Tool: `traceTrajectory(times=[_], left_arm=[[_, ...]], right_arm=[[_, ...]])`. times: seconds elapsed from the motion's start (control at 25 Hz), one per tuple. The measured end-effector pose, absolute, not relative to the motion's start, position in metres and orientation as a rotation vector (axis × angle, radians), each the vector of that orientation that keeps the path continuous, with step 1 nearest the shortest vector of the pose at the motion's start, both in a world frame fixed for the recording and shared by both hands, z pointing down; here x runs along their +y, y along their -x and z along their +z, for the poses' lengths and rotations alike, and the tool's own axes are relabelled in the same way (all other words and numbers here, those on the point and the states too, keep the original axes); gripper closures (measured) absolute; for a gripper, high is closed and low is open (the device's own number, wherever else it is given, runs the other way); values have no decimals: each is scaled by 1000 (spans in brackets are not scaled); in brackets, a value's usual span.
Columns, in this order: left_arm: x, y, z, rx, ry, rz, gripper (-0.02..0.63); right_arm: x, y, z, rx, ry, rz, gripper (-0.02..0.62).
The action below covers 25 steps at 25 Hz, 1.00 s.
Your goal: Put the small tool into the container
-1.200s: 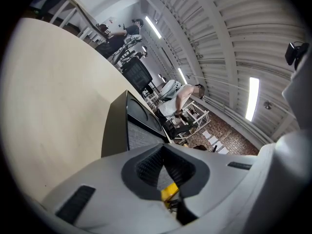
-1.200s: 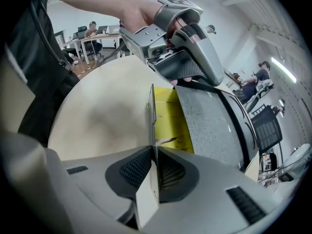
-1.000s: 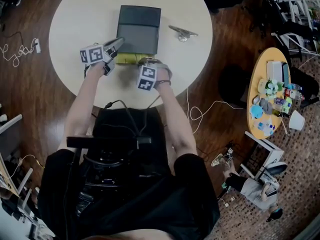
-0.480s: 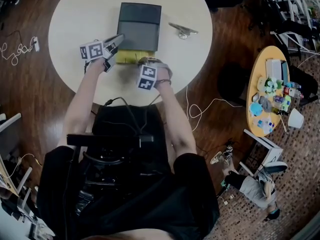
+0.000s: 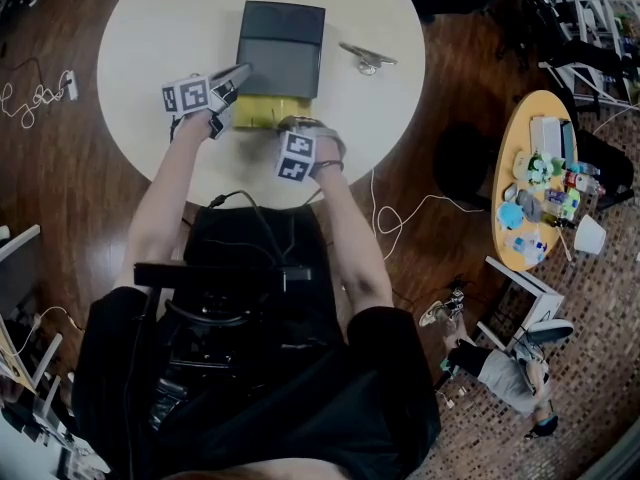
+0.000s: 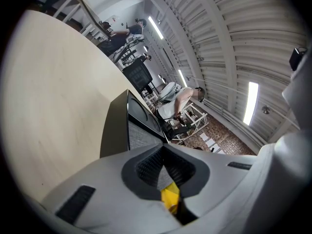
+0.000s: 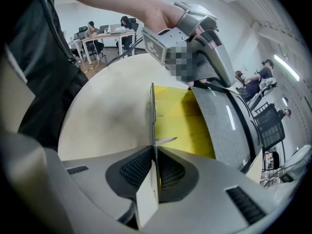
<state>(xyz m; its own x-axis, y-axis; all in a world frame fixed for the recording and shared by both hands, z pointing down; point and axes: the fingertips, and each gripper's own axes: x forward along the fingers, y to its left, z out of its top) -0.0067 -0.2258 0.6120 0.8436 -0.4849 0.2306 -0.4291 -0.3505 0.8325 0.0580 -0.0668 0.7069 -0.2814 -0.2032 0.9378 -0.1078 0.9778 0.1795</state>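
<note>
Currently, the right gripper [image 7: 155,172] is pointed steeply downward. Its jaws are pressed together on a thin pale flap [image 7: 152,113], which stands edge-on between the pads. Just beyond these jaws, a yellow lining [image 7: 183,123] is exposed at the near end of the container [image 5: 280,43].

The left gripper [image 6: 163,172] is held nearly level. Its jaws are closed on the corner of the container's grey cover [image 7: 226,126], and a sliver of yellow is seen beneath the pads. The two pairs of jaws are positioned near each other, with the left pair ahead and to the left of the right pair.

The small tool [image 5: 367,62] is found lying on the round table [image 5: 150,28], ahead and to the right of both pairs of jaws. It is located beside the container but apart from it, and is gripped by neither gripper.
</note>
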Motion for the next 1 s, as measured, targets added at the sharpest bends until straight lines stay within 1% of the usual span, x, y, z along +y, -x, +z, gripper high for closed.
traceTrajectory(times=[1.0], left_arm=[[-226, 7, 609, -676, -1987, -76, 611]], right_arm=[[-27, -57, 708, -1847, -210, -69, 560]])
